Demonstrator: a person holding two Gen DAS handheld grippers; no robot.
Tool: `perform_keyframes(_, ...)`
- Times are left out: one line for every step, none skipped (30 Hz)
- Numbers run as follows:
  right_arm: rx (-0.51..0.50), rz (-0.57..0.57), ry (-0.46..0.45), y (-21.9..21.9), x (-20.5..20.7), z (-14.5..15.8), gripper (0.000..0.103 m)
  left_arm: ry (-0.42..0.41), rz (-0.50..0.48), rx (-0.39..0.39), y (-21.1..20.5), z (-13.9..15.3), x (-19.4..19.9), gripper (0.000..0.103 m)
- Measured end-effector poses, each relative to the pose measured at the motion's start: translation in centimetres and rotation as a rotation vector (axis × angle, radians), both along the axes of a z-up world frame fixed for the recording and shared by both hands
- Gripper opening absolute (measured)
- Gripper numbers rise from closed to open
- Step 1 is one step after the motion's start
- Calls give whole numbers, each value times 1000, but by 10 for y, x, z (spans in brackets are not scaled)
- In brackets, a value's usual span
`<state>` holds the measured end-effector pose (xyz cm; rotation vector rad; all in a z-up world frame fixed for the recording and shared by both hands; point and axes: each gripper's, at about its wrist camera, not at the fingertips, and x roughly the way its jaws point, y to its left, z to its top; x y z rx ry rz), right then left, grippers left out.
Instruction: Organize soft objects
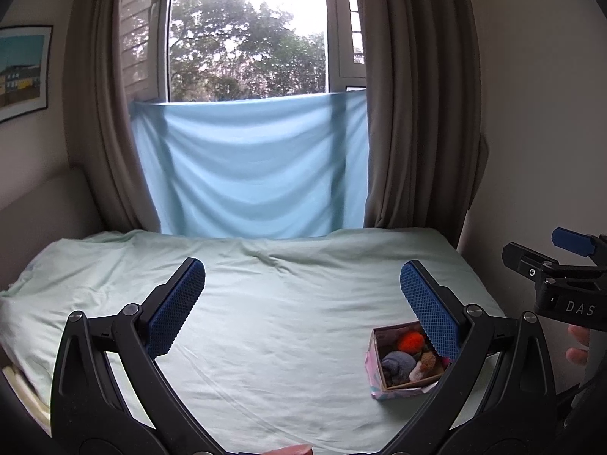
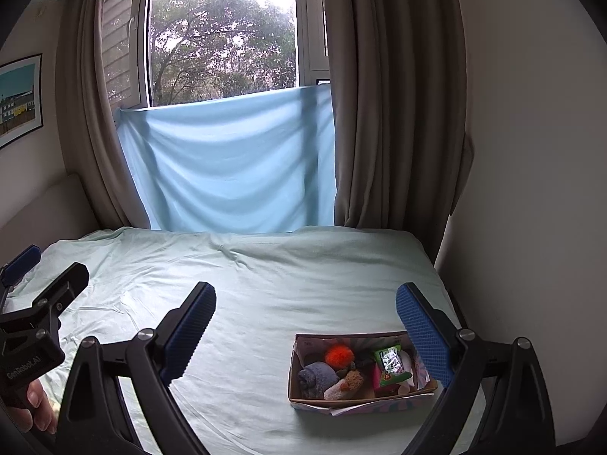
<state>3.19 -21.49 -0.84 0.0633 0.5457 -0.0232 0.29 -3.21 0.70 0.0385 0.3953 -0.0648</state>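
A shallow cardboard box (image 2: 303, 404) lies on the pale green bed sheet (image 2: 265, 284), low right in both views; it also shows in the left wrist view (image 1: 373, 373). It holds an orange pompom (image 2: 338, 354), a grey-blue rolled cloth (image 2: 316, 377), a brown and white plush (image 2: 347, 385) and a green packet (image 2: 389, 362). My left gripper (image 1: 302, 295) is open and empty above the sheet, left of the box. My right gripper (image 2: 305, 316) is open and empty, above and behind the box.
Blue cloth (image 1: 250, 167) hangs over the window between brown curtains (image 1: 409, 113). A white wall (image 2: 531, 189) borders the bed on the right, a headboard (image 1: 41, 204) on the left. The other gripper shows at the edge of each view (image 1: 561, 276), (image 2: 34, 314).
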Motion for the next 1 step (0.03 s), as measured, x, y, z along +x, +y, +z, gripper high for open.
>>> perform_keyframes(1,-2,5,1,1,0,95,11,1,-2,1,-1,2,103)
